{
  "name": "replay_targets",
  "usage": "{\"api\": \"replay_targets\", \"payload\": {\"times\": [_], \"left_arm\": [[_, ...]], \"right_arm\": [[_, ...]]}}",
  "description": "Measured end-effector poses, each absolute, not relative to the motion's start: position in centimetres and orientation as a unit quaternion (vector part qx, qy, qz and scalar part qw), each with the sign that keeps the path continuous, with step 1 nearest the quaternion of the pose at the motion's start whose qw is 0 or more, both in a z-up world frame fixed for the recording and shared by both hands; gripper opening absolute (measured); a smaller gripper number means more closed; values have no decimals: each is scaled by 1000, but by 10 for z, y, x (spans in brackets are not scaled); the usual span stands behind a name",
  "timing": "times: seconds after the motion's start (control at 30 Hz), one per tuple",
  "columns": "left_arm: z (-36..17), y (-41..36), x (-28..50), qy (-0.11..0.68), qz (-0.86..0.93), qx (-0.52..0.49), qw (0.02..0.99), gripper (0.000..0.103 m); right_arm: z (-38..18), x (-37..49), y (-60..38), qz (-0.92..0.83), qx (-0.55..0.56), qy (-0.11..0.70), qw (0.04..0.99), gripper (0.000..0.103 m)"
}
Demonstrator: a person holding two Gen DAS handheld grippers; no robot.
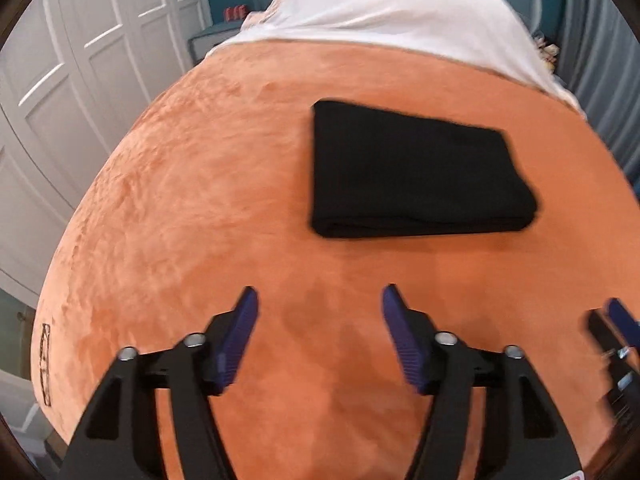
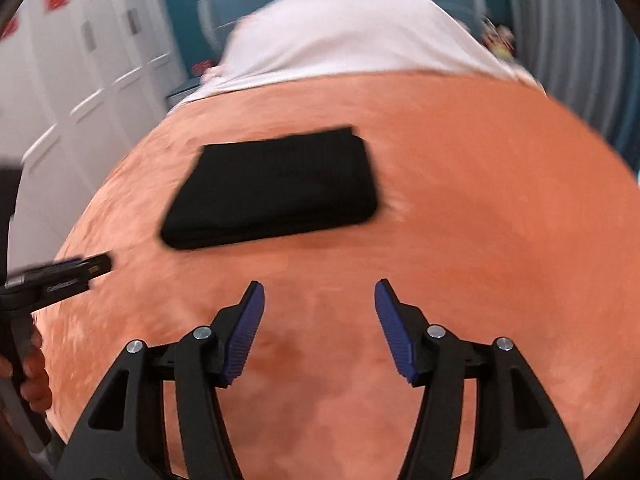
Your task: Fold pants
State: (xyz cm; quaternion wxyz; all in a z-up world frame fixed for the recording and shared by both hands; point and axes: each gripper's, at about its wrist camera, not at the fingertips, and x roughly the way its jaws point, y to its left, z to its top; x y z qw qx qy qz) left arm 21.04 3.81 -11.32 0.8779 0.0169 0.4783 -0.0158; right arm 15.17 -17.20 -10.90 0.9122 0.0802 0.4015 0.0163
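Pants (image 1: 420, 172) are folded into a neat black rectangle, lying flat on the orange blanket (image 1: 180, 220), well short of the white sheet (image 1: 380, 8) beyond them. We've got both grippers hovering over bare blanket on the near side of the pants, not touching them. Our left gripper (image 1: 318, 300) has its jaws spread wide with nothing between them, and our right gripper (image 2: 318, 294) is likewise apart and empty.

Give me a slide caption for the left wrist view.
Open left tool hovers over an orange blanket, black pants folded ahead.
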Motion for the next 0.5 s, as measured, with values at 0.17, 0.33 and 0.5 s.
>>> {"api": "replay_targets", "payload": {"times": [0.17,0.33,0.5], "left_arm": [[-98,26,173,465,-10,46,884,70],[-121,25,149,489,-6,66,870,72],[-124,23,123,500,-11,78,863,72]], "right_arm": [[-92,132,-151,20,79,391,917,69],[-117,103,-157,3,96,424,901,76],[-129,71,-166,-6,114,454,884,76]]}}
